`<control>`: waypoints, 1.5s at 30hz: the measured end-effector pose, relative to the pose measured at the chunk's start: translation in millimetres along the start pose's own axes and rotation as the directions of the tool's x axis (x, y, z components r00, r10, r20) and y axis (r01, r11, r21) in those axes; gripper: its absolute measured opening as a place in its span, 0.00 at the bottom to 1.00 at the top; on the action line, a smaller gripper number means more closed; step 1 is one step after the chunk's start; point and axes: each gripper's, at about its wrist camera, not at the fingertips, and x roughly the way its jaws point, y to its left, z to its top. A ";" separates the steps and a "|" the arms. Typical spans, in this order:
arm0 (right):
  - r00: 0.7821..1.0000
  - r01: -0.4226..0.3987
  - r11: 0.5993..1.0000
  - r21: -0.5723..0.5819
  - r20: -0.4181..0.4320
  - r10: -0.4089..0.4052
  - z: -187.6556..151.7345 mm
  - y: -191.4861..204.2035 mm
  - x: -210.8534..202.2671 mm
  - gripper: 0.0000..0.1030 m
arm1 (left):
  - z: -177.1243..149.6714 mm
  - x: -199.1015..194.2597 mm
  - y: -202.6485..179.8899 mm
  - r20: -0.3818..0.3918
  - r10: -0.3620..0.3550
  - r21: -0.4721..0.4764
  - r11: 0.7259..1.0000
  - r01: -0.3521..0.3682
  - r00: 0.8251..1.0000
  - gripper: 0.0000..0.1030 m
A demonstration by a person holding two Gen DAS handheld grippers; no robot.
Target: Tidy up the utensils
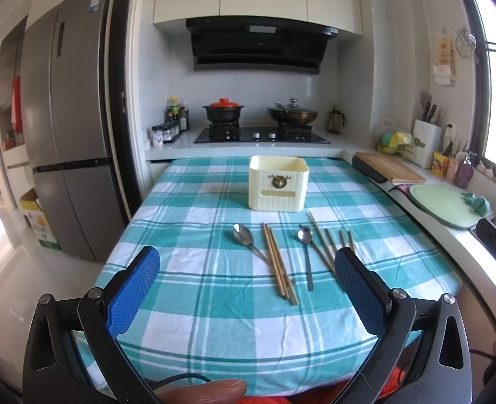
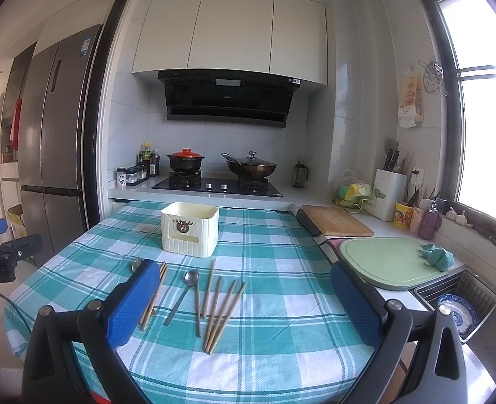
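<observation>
A cream utensil holder stands at the far middle of the teal checked tablecloth. In front of it lie two metal spoons and several wooden chopsticks. One spoon shows in the right wrist view; the other is partly hidden behind the left finger. My left gripper is open and empty, above the near part of the table. My right gripper is open and empty, to the right of the left one.
A counter runs along the right with a wooden board, a green cutting board and a sink. A stove with pots stands behind the table. A fridge stands left.
</observation>
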 end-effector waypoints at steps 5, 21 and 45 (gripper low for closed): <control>1.000 -0.005 1.000 0.000 -0.008 0.005 -0.4 2.2 1.9 1.00 | 1.7 -0.3 3.7 -0.004 0.002 -0.002 1.000 -0.002 1.000 1.00; 1.000 -0.005 1.000 0.001 -0.019 0.005 -1.0 3.0 2.5 1.00 | 1.2 -3.0 6.0 0.032 0.009 0.009 1.000 -0.010 0.999 1.00; 1.000 -0.005 1.000 0.002 -0.026 0.005 -2.0 2.8 1.9 1.00 | -0.1 -1.9 4.0 -0.011 -0.001 -0.010 1.000 0.001 1.000 1.00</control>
